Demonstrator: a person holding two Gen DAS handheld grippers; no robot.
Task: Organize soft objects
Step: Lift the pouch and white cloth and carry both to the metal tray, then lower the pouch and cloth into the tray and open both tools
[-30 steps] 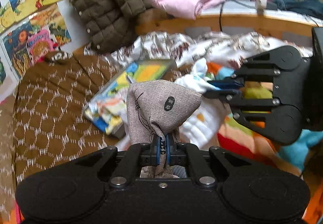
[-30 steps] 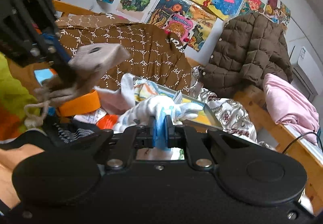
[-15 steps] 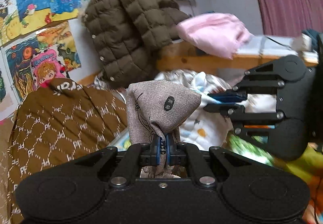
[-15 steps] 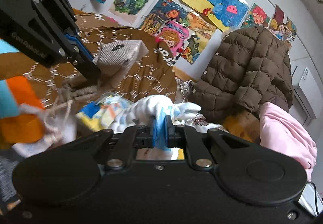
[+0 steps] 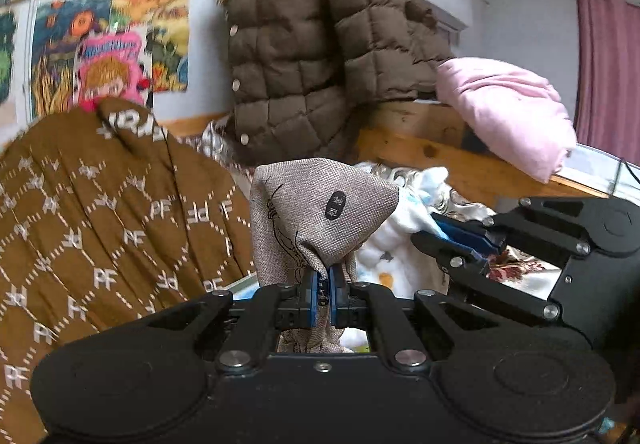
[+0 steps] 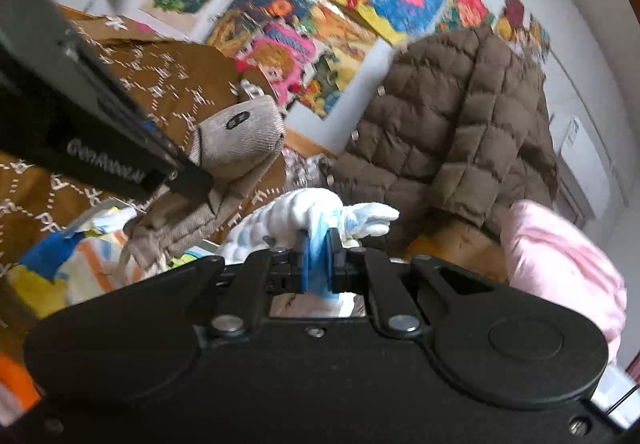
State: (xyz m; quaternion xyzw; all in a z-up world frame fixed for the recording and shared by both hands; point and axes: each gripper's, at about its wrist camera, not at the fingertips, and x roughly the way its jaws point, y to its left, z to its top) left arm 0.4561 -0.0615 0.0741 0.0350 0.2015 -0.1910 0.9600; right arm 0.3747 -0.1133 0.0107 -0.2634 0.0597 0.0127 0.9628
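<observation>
My left gripper [image 5: 324, 294] is shut on a grey woven cloth pouch [image 5: 316, 220] with a black line drawing and a small black oval label, held up in the air. The pouch also shows in the right wrist view [image 6: 240, 140], with the left gripper [image 6: 188, 180] at the left. My right gripper [image 6: 318, 264] is shut on a white and light blue soft cloth [image 6: 308, 212]. In the left wrist view the right gripper [image 5: 460, 244] is at the right, holding that white cloth [image 5: 400, 240] close beside the pouch.
A brown patterned quilt [image 5: 80, 212] lies at the left. A brown puffer jacket [image 5: 320, 44] hangs over the wooden bed frame [image 5: 440, 156], with a pink cloth [image 5: 508, 112] on it. Posters [image 6: 320, 4] cover the wall. Colourful fabrics [image 6: 60, 268] lie below.
Both grippers have risen and tilted upward with their cloths still held; the bed clutter has dropped out of view and the wall, jacket and posters now fill the views.
</observation>
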